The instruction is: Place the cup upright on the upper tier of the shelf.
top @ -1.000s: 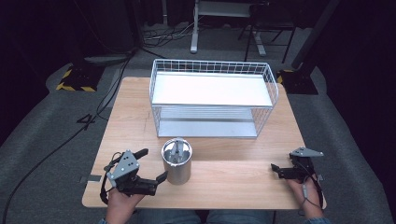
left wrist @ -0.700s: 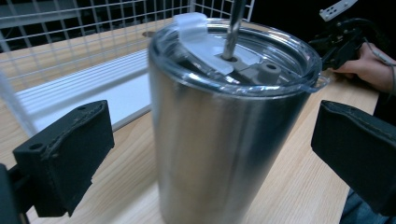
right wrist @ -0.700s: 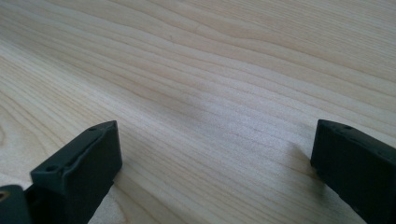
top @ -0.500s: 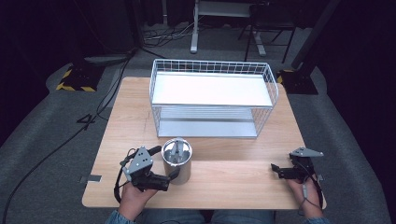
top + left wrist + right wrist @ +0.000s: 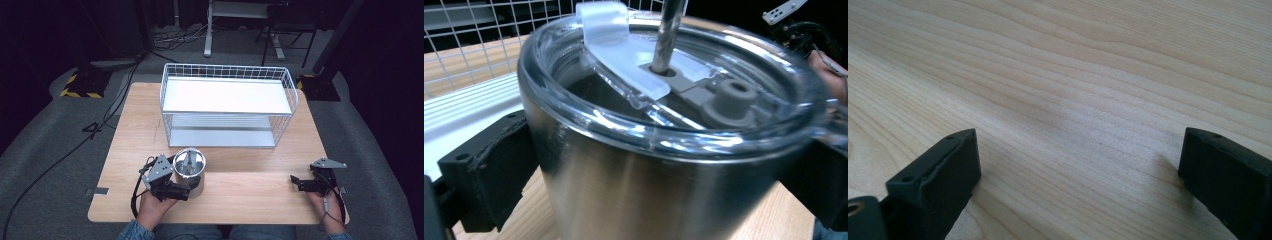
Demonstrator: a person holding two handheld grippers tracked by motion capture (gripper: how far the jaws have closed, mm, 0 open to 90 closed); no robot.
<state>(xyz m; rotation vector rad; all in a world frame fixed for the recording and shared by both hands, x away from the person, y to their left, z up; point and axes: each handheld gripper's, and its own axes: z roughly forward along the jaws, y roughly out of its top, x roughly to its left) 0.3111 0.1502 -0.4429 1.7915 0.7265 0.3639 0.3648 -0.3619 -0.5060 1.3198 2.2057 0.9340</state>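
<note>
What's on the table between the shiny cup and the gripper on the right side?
Nothing. In the high view, only bare wooden table lies between the cup and the right gripper. The rack stands farther back.

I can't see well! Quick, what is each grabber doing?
Left gripper: jaws on both sides of the steel cup; squeezing or not, cannot be told.
Right gripper: open, empty, over the table.
</note>
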